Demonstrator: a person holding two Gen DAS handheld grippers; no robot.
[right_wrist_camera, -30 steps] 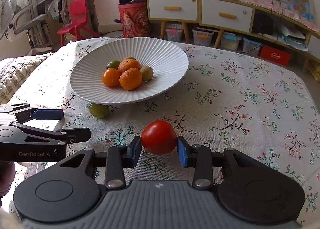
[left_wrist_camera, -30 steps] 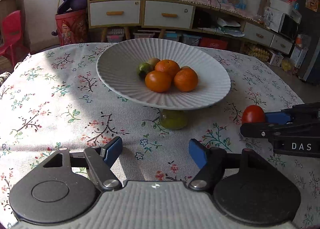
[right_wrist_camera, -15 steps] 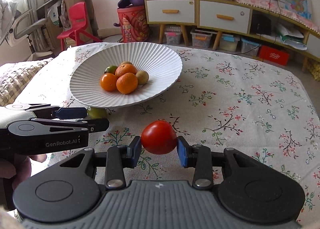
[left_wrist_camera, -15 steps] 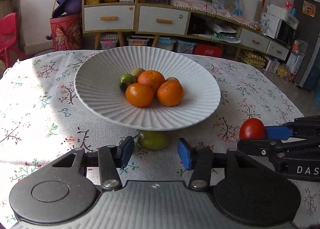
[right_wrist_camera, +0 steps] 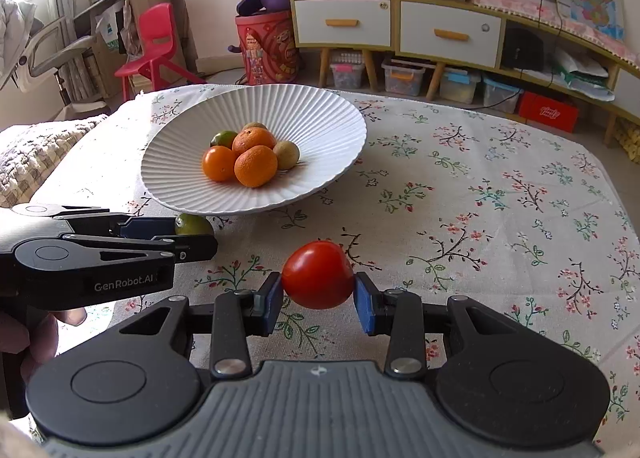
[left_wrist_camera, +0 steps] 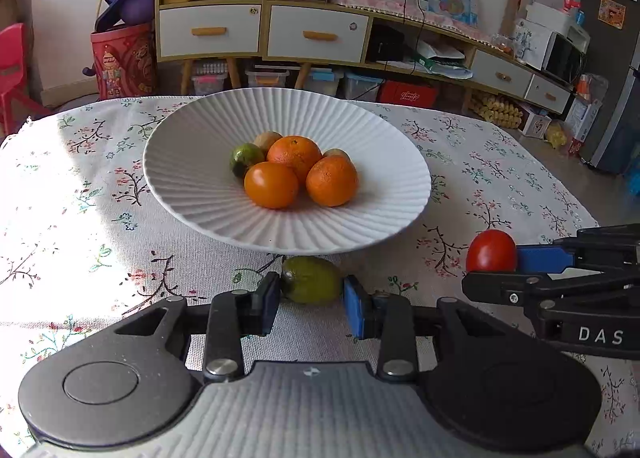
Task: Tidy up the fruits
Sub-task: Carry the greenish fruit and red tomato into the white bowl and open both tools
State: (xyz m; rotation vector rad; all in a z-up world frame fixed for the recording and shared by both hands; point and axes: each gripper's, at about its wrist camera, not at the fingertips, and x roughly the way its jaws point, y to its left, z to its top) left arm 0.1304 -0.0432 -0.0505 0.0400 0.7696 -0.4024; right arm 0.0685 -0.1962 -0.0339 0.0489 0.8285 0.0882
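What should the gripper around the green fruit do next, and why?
Probably finish squeezing, then lift. The left gripper is closing, with the green fruit between its pads, lying on the tablecloth by the white plate. The right gripper already holds the tomato.

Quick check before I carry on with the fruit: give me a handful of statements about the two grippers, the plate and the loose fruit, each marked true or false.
1. The right gripper holds a red tomato. True.
2. The white plate is empty. False: it holds three orange fruits, a green one and brownish ones.
3. The left gripper is closing with the green fruit between its pads. True.
4. The green fruit lies inside the plate. False: it is on the tablecloth, at the plate's near edge.
5. The tomato rests among the oranges. False: it is off the plate, in the right gripper.
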